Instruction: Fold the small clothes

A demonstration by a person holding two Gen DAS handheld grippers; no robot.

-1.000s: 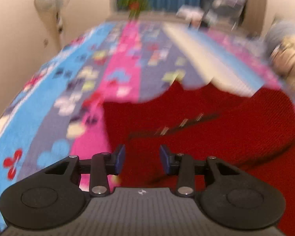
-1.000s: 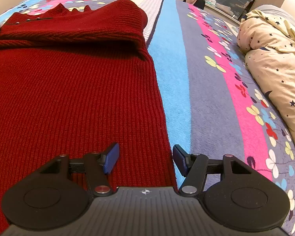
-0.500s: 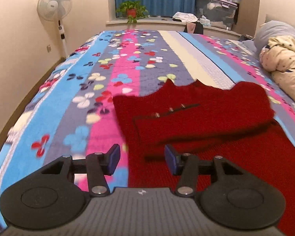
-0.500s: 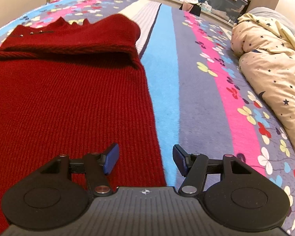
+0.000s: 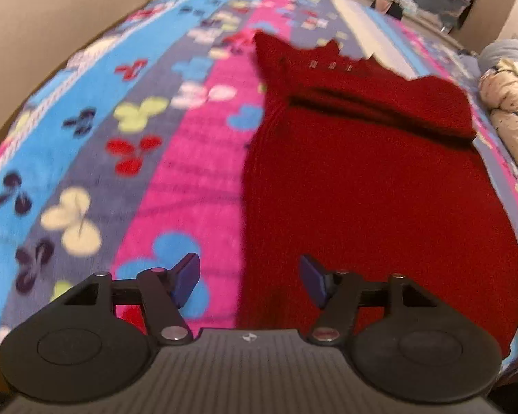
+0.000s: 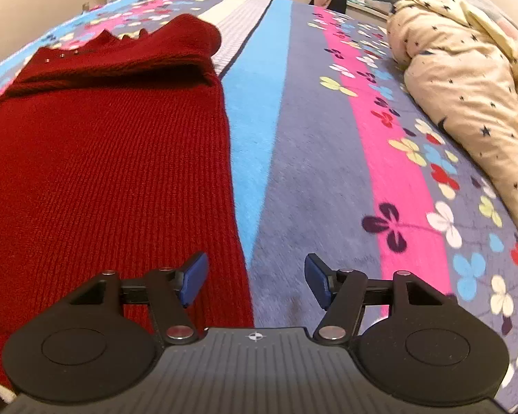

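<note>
A red knitted sweater (image 5: 362,179) is lying flat on a flowered bedspread (image 6: 328,145), its top part folded over. Both the left gripper (image 5: 248,277) and right gripper (image 6: 255,277) are being held spread and empty at its near side edges. Bedspread could be pinched along with the knit.

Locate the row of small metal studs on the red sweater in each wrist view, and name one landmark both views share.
Left wrist: the studs sit upper centre, near the far jagged edge of the red sweater, above the folded band.
Right wrist: the studs sit upper left, at the far left corner of the sweater.
Shared landmark: the cream star-print duvet at the right in both views.
</note>
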